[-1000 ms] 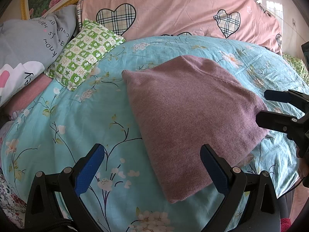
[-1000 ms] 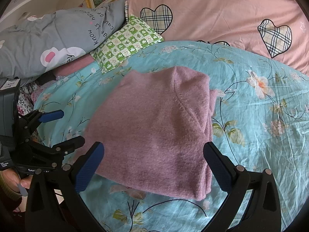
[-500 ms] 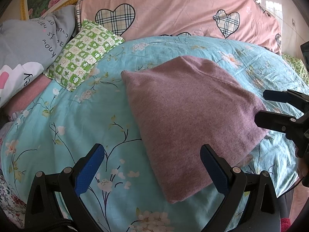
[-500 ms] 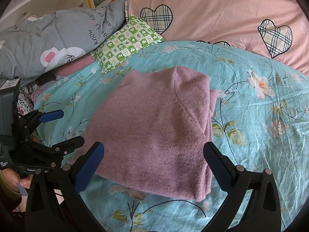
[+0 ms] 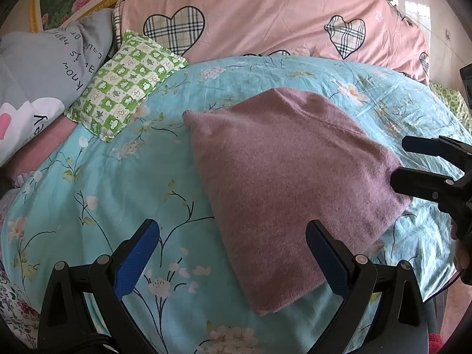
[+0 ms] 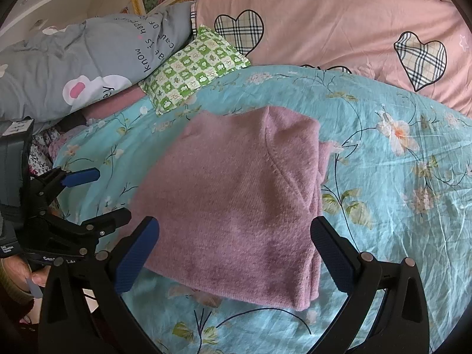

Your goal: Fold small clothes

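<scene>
A mauve knitted garment [image 5: 292, 183] lies folded into a rough rectangle on the turquoise floral bedspread [image 5: 103, 183]; it also shows in the right wrist view [image 6: 236, 203]. My left gripper [image 5: 233, 253] is open and empty, hovering just in front of the garment's near left corner. My right gripper [image 6: 234, 250] is open and empty over the garment's near edge. Each gripper shows in the other's view, the right one [image 5: 413, 159] at the garment's right edge, the left one [image 6: 94, 194] at its left; both are open.
A green checked pillow [image 5: 124, 82] lies at the back left, next to a grey printed quilt [image 5: 44, 67]. A pink quilt with plaid hearts [image 5: 265, 17] is piled along the headboard. The bed's edge drops off at the left [image 6: 38, 153].
</scene>
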Motion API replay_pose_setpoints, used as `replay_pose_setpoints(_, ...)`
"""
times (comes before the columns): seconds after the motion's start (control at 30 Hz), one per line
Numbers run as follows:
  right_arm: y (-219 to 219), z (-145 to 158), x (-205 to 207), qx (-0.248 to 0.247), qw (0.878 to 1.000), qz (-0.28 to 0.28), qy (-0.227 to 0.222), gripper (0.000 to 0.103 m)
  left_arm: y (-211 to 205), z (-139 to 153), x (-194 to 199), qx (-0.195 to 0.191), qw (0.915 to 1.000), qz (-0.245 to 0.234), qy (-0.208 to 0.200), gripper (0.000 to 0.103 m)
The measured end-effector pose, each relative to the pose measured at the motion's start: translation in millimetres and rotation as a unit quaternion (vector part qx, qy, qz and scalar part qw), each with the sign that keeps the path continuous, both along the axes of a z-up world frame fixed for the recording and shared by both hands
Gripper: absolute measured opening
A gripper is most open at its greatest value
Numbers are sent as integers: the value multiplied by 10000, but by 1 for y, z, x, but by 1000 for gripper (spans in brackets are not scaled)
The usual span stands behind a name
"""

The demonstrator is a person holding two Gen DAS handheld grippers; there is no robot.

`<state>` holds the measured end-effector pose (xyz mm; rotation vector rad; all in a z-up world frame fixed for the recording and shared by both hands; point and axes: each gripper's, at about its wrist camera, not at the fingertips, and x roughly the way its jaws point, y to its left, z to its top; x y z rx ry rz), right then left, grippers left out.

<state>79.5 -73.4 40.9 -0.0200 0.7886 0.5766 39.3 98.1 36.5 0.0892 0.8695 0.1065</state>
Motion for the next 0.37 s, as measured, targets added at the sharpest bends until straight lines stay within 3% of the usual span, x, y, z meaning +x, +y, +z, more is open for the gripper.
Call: replay_pose_setpoints(0.37,-1,-7,6,69,9999,0,111,102,5,-3,5,-53,9999,40,76,100)
